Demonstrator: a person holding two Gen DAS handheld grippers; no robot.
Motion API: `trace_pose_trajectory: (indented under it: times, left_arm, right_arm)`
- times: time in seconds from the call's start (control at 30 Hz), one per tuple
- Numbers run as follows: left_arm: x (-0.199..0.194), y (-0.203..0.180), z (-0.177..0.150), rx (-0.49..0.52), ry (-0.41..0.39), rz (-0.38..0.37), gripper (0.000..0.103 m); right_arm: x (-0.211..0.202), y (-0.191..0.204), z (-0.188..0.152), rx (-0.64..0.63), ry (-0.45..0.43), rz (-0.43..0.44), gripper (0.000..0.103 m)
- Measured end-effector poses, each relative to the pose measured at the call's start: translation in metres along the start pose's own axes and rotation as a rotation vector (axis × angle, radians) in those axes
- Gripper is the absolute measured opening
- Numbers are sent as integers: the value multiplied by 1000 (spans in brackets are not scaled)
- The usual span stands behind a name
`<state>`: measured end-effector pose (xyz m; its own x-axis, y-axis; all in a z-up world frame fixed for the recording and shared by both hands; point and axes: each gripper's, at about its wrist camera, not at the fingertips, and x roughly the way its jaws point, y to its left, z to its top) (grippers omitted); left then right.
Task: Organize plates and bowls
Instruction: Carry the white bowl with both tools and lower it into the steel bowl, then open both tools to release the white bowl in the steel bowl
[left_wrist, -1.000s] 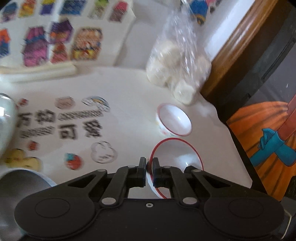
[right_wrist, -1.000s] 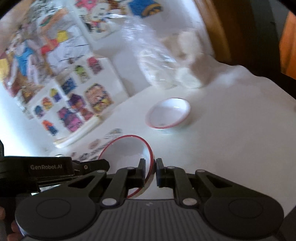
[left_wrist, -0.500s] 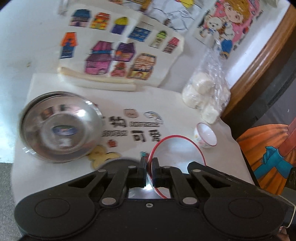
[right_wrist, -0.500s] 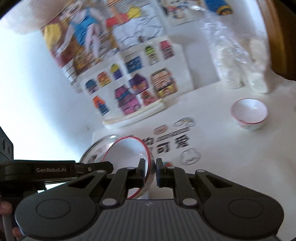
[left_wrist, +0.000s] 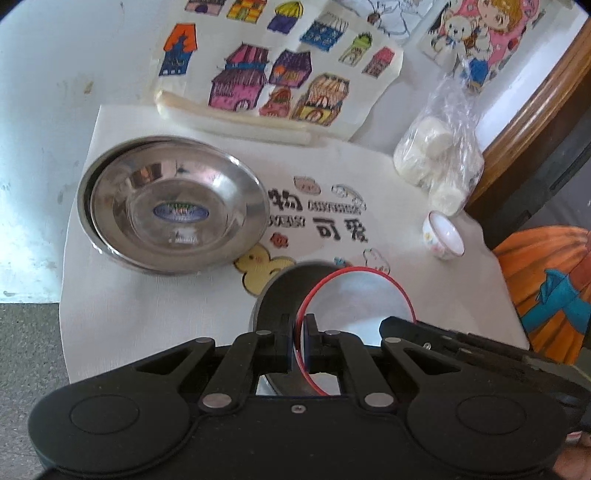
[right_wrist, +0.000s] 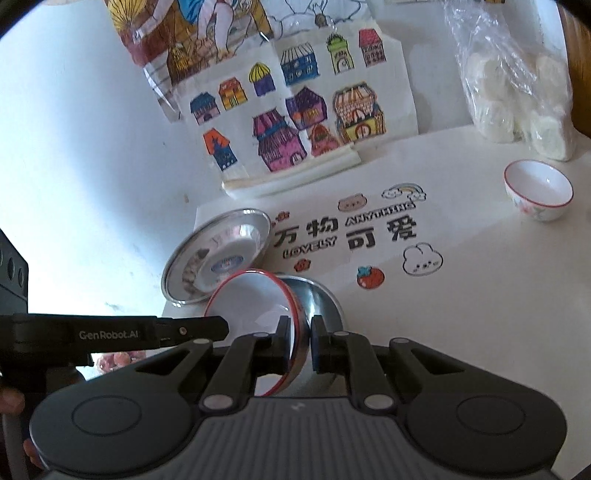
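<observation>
Left wrist view: both grippers pinch a white, red-rimmed bowl (left_wrist: 364, 302), tilted above a steel bowl (left_wrist: 269, 306).

A black right gripper (right_wrist: 298, 339) fills the lower part of the view, its two fingers clamped on the rim of a white bowl with a red rim (right_wrist: 251, 317). A steel bowl (right_wrist: 321, 306) sits directly beneath and behind it. To the left, the left gripper (right_wrist: 199, 329), marked GenRobot.AI, reaches in and meets the same bowl's opposite edge. Beyond lies a shallow steel plate (right_wrist: 218, 254) on a white mat (right_wrist: 480, 295) printed with cartoon stickers and lettering. A small white bowl (right_wrist: 537, 190) stands far right, near a clear bag of white rounds (right_wrist: 517, 96). Colourful house drawings (right_wrist: 295, 122) lean behind.
</observation>
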<state>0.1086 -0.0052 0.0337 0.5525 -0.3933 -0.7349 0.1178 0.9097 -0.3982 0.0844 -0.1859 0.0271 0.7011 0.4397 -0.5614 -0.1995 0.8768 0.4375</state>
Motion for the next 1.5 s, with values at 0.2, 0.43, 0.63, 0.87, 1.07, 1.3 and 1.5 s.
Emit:
trace_pose_trajectory:
  times: [0.2, 0.43, 0.63, 0.87, 1.07, 1.3, 1.5]
  left_arm:
    - [8, -1, -2, 18, 28, 9, 4]
    - [11, -1, -1, 18, 41, 22, 4]
    - [14, -1, 0, 22, 47, 34, 4]
    - [14, -2, 1, 20, 51, 36, 5]
    - [15, -1, 3, 11, 55, 33, 5]
    - [9, 2, 7, -18, 31, 18, 8]
    - [4, 0, 9, -22, 16, 18, 8]
  right_arm:
    - [4, -4, -3, 2, 25, -14, 12]
    - [8, -4, -4, -16, 47, -19, 12]
    - [12, -4, -4, -22, 59, -17, 12]
    - [12, -4, -3, -30, 63, -15, 12]
    - [12, -4, -3, -31, 67, -12, 12]
    - [8, -5, -1, -35, 48, -16, 13]
    - [4, -5, 1, -37, 32, -11, 14]
